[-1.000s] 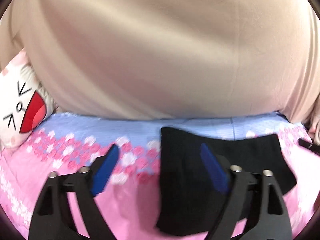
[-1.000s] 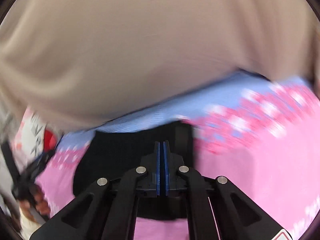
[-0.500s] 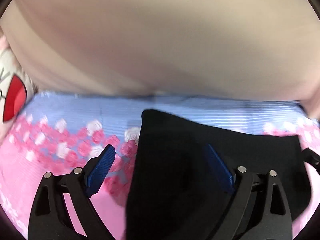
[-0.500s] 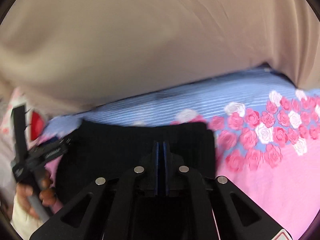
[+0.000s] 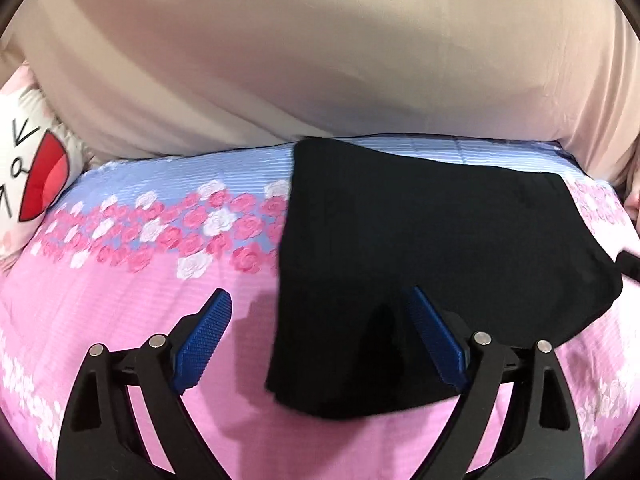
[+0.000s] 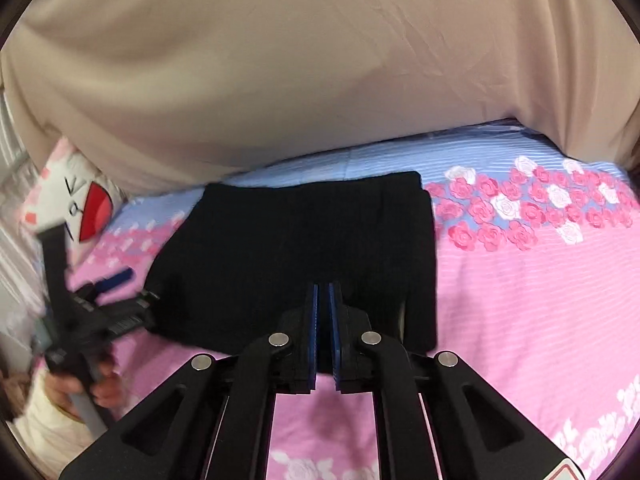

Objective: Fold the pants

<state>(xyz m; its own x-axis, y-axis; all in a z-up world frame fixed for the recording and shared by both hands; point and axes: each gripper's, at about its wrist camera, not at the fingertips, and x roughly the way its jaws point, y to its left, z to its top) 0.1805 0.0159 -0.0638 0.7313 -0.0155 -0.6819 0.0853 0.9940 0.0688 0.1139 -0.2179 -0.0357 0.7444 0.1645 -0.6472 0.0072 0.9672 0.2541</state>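
Observation:
The black pants point(image 5: 432, 256) lie folded into a compact block on the pink rose-print bedspread point(image 5: 120, 304); they also show in the right wrist view point(image 6: 304, 248). My left gripper point(image 5: 320, 316) is open and empty, above the block's near left edge, with one blue pad over the fabric. It also shows at the left of the right wrist view point(image 6: 116, 280), held by a hand. My right gripper point(image 6: 323, 292) has its jaws almost together with a thin gap, empty, above the block's near edge.
A beige curtain point(image 5: 320, 52) hangs along the far side of the bed. A white cushion with a cartoon face point(image 5: 28, 176) lies at the far left. The bedspread's blue striped band point(image 6: 460, 156) runs along the far edge.
Both grippers have pulled back towards me from the pants. The right gripper's jaws have parted a sliver. The pants lie still.

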